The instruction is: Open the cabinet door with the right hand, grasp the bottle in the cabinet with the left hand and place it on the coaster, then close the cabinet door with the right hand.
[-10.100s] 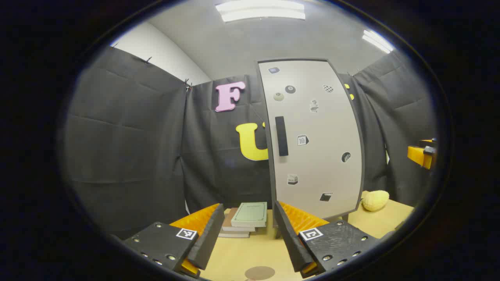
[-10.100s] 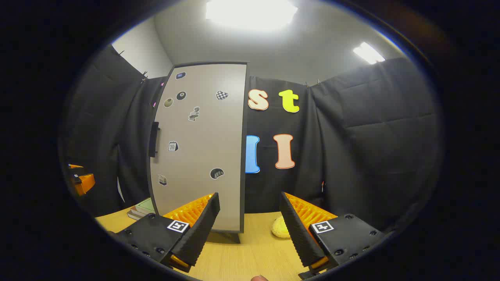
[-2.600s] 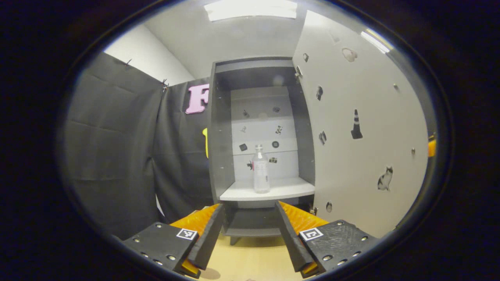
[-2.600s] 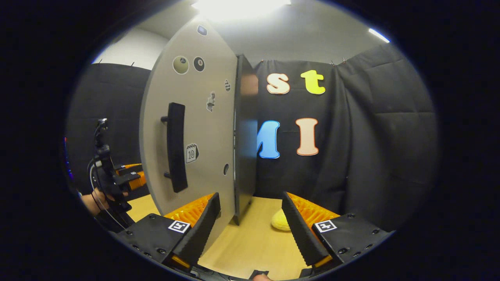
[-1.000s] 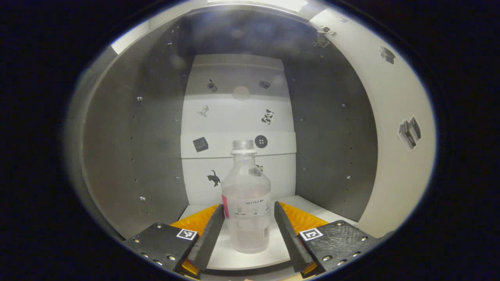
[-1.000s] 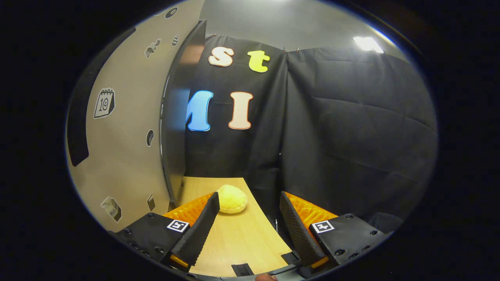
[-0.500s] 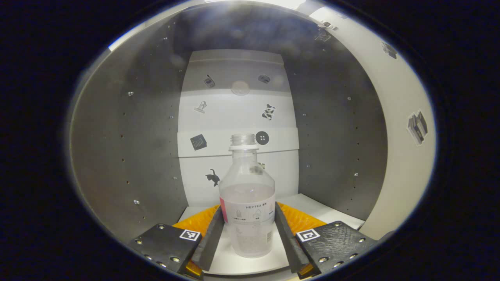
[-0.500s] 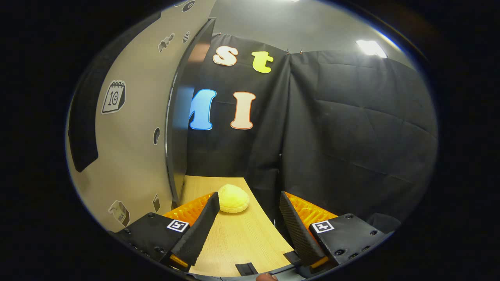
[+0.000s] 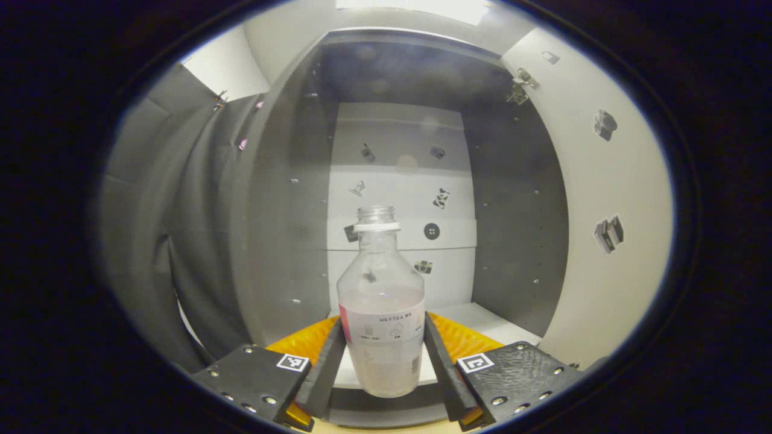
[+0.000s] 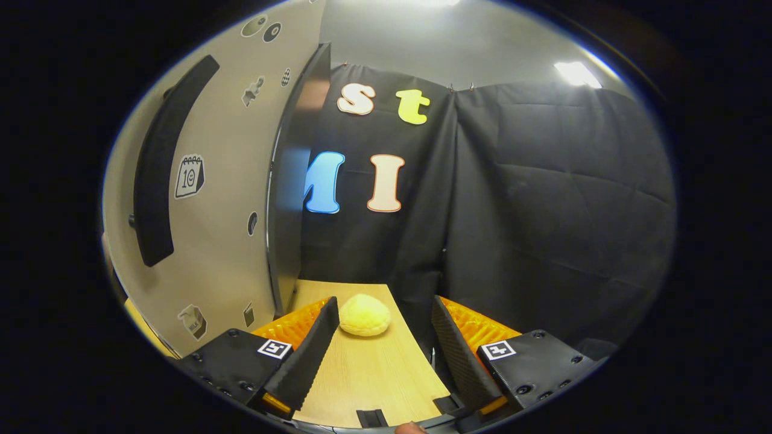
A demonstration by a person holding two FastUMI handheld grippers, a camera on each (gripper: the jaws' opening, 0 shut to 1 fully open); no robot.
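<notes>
The right gripper (image 10: 380,352) hangs with its jaws apart and empty above the wooden table (image 10: 362,386). Left of it stands the open cabinet door (image 10: 223,199), its dark handle (image 10: 160,169) facing the camera. Beyond the fingertips, near the door's foot, lies a yellow lump (image 10: 364,315), possibly a bun.

Clear bottle (image 9: 381,313) with pink-edged white label, grey cabinet (image 9: 283,211), yellow bun (image 10: 363,315).

Recording booth, not a home: black cloth walls (image 10: 543,199), ceiling strip light (image 10: 576,72), sticker-covered cabinet (image 9: 398,181) on a wooden desk (image 10: 362,374).
</notes>
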